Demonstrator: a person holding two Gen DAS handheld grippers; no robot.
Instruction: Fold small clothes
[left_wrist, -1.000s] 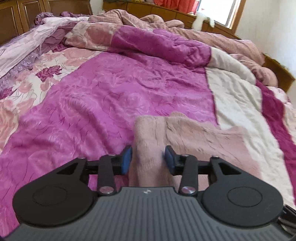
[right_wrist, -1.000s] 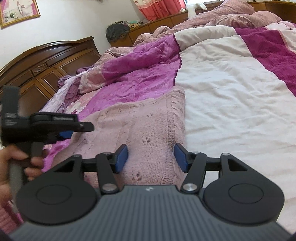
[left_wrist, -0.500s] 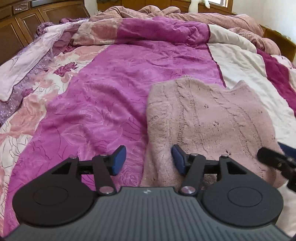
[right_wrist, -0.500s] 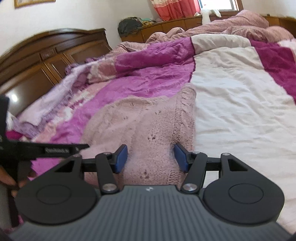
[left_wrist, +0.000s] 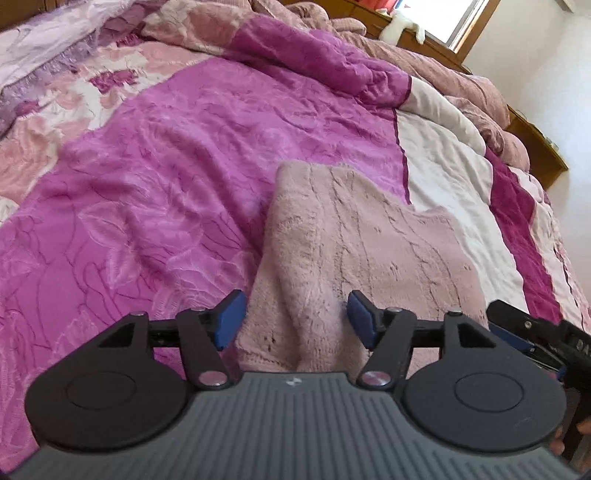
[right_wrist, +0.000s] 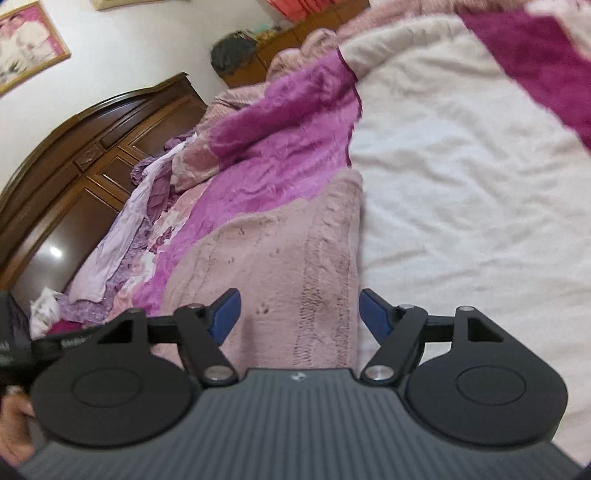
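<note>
While the pink knitted sweater (left_wrist: 354, 240) lay folded on the bed cover (left_wrist: 147, 166), the left gripper (left_wrist: 293, 317) hung just over its near edge; its jaws were spread and opening wider, and a raised fold of the sweater sat between them, but the blue pads (left_wrist: 231, 314) did not press on it; the purple part of the cover lay out past the left jaw, and the white part lay out past the right jaw. The right gripper (right_wrist: 299, 315) hung over the sweater (right_wrist: 280, 251) too; its jaws were also spread and opening, with the sweater's ribbed edge between them and not pinched; the white part of the cover (right_wrist: 461, 184) lay beside its right jaw; far ahead of the jaws stood a brown wooden headboard (right_wrist: 74, 166).
</note>
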